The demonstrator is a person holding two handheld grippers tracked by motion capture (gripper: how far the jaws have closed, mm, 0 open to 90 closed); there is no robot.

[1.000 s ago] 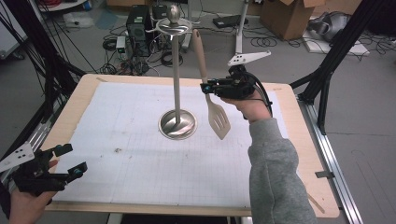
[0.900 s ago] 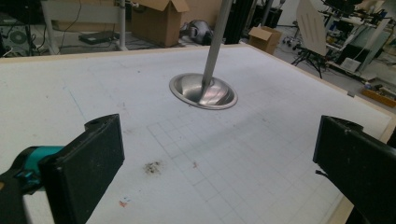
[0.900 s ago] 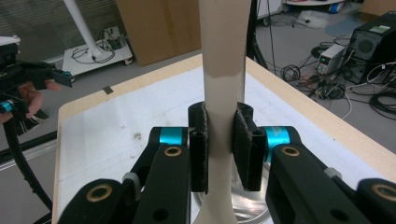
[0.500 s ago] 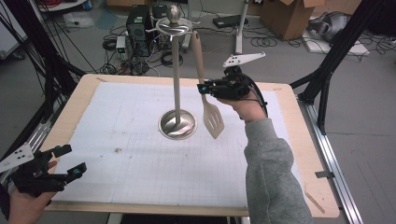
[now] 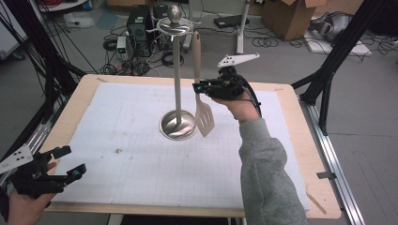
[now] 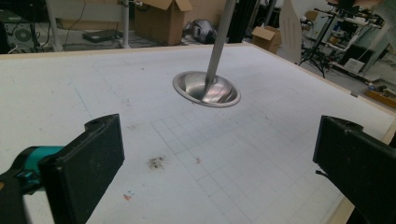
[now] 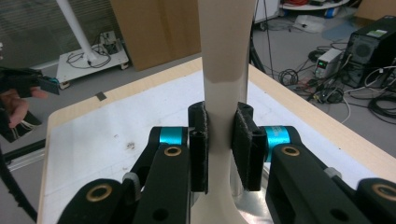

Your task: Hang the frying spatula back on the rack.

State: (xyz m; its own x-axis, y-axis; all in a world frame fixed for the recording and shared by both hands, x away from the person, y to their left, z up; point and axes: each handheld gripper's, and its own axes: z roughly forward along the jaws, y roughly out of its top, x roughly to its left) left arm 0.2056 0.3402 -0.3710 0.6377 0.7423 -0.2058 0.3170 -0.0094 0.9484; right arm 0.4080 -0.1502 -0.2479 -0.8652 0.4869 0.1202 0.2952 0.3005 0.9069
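At the near left corner of the tabletop [image 5: 300, 117], the left gripper [image 5: 58, 165] rests with its jaws spread wide and nothing between them, its hand cut off by the picture's edge. Farther back, above the middle of the white gridded mat [image 5: 141, 159], the right gripper [image 5: 199, 87] pinches the neck of a beige slotted spatula [image 5: 205, 119], which hangs upright just beside a silver utensil stand [image 5: 177, 122]. The spatula's handle reaches the stand's top hooks, though whether it hangs on one is hard to tell; no writing is legible.
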